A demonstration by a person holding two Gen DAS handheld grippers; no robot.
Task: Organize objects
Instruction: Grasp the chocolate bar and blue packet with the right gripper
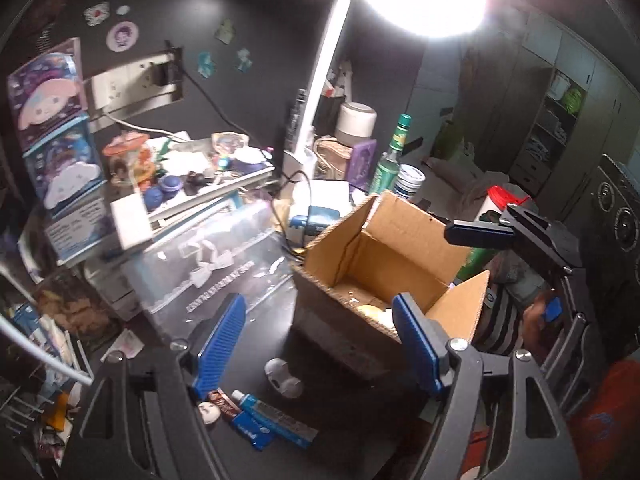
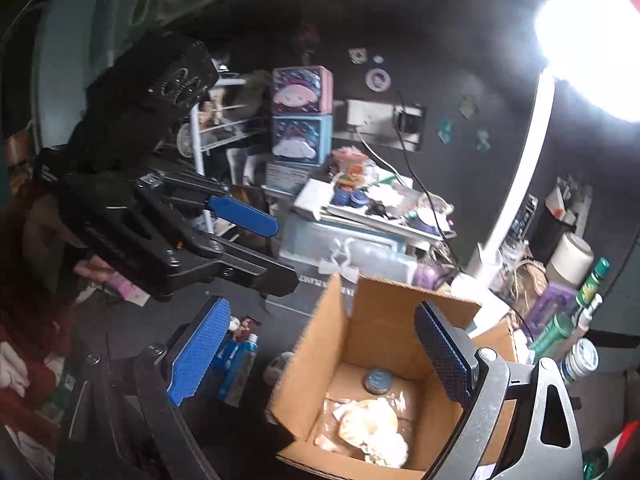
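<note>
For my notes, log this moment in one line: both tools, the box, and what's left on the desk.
left tool: open, empty | right tool: open, empty | cardboard box: open, items inside | blue tube: on desk beside box

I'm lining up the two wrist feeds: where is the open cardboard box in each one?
Left wrist: cardboard box right of centre, behind the right fingertip.
Right wrist: cardboard box at bottom centre, interior showing, between the open fingers.
Shared landmark: the white lamp arm rises behind the box in both.

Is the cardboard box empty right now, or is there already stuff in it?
Not empty. The cardboard box, flaps open, holds a small round blue-lidded jar and a pale crinkled bundle on its floor.
</note>
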